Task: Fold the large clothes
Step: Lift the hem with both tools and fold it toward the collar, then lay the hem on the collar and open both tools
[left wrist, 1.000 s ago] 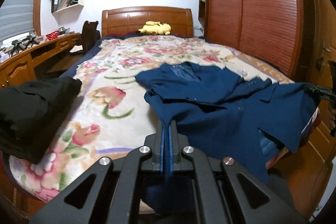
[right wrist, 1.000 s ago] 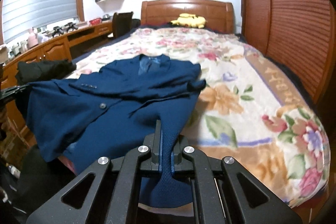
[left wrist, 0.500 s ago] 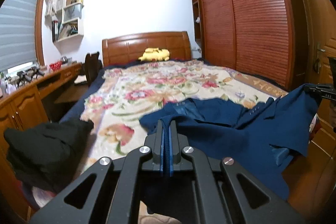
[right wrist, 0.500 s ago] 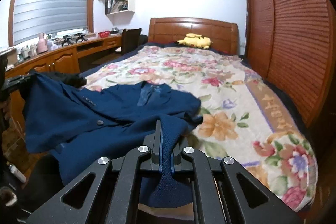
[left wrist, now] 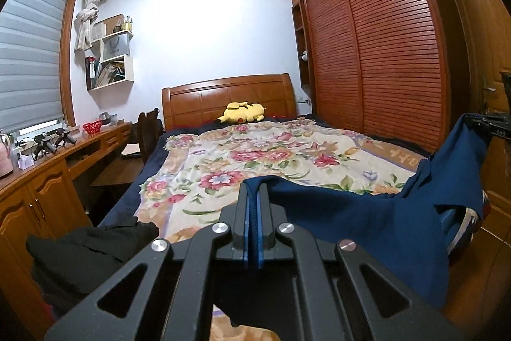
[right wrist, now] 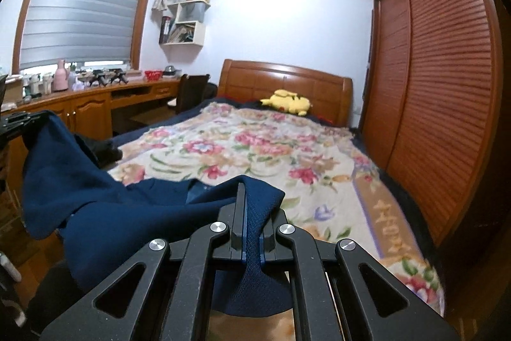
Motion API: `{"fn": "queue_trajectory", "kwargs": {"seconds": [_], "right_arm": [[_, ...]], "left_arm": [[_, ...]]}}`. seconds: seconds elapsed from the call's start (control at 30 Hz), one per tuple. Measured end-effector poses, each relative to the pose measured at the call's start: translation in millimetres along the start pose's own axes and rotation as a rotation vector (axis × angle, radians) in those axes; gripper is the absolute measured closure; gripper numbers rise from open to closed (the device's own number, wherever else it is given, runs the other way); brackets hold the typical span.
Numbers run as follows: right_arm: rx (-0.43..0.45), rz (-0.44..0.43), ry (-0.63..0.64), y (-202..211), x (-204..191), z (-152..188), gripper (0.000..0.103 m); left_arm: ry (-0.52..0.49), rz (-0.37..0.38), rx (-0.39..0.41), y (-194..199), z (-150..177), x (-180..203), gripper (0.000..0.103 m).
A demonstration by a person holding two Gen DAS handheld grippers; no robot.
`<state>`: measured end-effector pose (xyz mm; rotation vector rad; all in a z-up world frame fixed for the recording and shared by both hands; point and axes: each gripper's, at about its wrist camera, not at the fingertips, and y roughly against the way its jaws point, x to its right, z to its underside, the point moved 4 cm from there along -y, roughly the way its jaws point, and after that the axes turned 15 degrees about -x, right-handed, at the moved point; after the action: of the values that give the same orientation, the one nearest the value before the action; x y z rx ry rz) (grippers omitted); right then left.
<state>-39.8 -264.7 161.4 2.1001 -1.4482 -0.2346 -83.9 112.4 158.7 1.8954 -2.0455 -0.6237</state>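
Observation:
A navy blue suit jacket hangs stretched between my two grippers above the foot of the bed; it also shows in the right wrist view. My left gripper is shut on one edge of the jacket. My right gripper is shut on the other edge, with cloth bunched between its pads. The right gripper shows at the right edge of the left wrist view, and the left gripper at the left edge of the right wrist view. The jacket's lower part sags below both.
The bed with a floral blanket lies ahead, a yellow plush toy at the wooden headboard. A black garment lies at the bed's near left corner. A wooden desk and chair stand left; a slatted wardrobe stands right.
Both grippers have risen and tilted up with the jacket, lifting most of it off the blanket. It lay spread on the bed a second ago and now hangs between them.

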Motion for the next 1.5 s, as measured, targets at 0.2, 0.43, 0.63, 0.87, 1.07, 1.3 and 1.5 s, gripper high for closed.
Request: {"fn": "queue_trajectory", "kwargs": {"seconds": [0.2,0.43,0.63,0.87,1.07,1.3,1.5], "right_arm": [[-0.058,0.025,-0.002,-54,4,-13,0.101],[-0.160,0.055,0.012,-141,5,-7,0.101],[-0.216,0.073,-0.004,-204,19,-9,0.101],[-0.199,0.107,-0.025,-257,39,-26,0.101],[-0.237,0.110,-0.043,-322,43,-29,0.101],[-0.307,0.155,-0.078,-382,58,-28,0.101],[-0.395,0.160,-0.120,-417,70,-7,0.101]], "left_arm": [[0.003,-0.005,-0.078,-53,3,-3,0.102],[0.007,-0.008,-0.172,-129,13,-9,0.102],[0.020,-0.004,-0.218,-183,8,-21,0.102],[0.063,-0.017,-0.230,-239,-7,-30,0.102],[0.082,-0.007,-0.229,-271,-10,-25,0.101],[0.111,-0.026,-0.259,-301,-15,-31,0.100],[0.084,-0.043,-0.289,-296,-3,-21,0.094]]}}
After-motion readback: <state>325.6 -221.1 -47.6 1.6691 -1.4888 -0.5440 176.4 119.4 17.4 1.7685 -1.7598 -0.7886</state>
